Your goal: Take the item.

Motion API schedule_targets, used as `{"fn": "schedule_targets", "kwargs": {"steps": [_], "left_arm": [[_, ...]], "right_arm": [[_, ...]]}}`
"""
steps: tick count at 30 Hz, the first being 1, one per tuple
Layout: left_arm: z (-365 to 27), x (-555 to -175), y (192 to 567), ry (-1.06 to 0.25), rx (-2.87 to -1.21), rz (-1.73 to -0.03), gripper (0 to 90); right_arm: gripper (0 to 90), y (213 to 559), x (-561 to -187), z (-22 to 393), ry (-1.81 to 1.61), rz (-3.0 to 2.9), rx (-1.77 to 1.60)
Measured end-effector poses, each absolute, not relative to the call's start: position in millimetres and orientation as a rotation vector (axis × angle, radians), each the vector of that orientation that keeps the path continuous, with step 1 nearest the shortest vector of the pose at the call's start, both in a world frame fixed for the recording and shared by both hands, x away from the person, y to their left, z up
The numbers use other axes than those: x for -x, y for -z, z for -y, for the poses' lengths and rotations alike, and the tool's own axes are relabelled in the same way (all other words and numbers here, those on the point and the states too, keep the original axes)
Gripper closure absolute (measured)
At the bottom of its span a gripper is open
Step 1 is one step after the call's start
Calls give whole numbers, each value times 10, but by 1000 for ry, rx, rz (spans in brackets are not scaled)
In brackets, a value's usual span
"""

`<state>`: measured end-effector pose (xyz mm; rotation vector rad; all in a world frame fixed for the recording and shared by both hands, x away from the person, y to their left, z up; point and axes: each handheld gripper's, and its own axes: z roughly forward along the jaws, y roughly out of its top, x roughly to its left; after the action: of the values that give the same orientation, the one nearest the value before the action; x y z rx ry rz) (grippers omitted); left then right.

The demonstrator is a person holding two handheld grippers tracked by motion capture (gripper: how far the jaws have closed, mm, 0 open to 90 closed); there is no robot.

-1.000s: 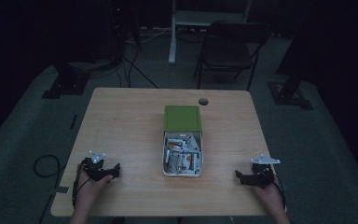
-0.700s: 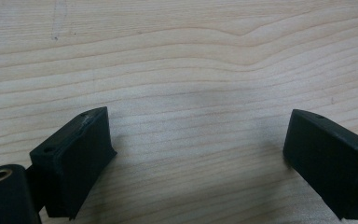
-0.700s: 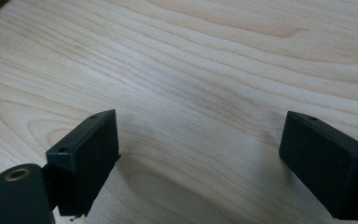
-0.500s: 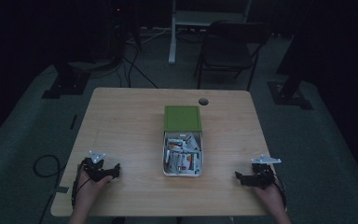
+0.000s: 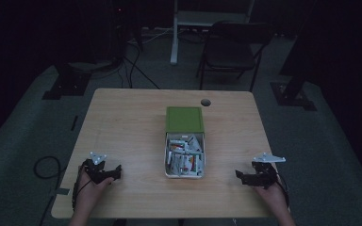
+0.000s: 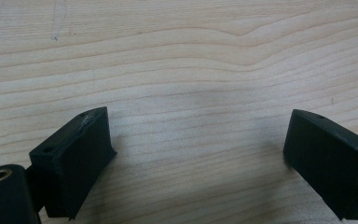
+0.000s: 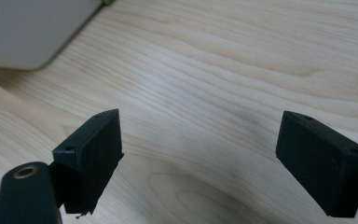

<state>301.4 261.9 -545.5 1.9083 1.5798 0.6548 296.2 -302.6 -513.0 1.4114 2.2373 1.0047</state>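
The left tool [image 6: 198, 154] sits just above the wooden surface [image 6: 191, 60]. Its two black jaws stand far apart, with nothing held between them. Bare wood with wavy lines lies between and past the jaws.

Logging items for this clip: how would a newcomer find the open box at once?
Look at the middle of the wooden table, between the two grippers. The box is a white tin full of small packets, its green lid lying open at the far end.

A dark folding chair [image 5: 233, 49] stands beyond the counter [image 5: 122, 127]; black cables [image 5: 136, 70] trail left of the chair.
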Motion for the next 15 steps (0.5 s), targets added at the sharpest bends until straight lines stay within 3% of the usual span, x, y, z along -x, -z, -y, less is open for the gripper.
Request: {"fn": "schedule_targets", "kwargs": {"steps": [15], "left_arm": [[-2620, -3027, 5457, -650, -1911, -1577, 69]], "right_arm": [[158, 4778, -3008, 2741, -1133, -2286, -1316]]}}
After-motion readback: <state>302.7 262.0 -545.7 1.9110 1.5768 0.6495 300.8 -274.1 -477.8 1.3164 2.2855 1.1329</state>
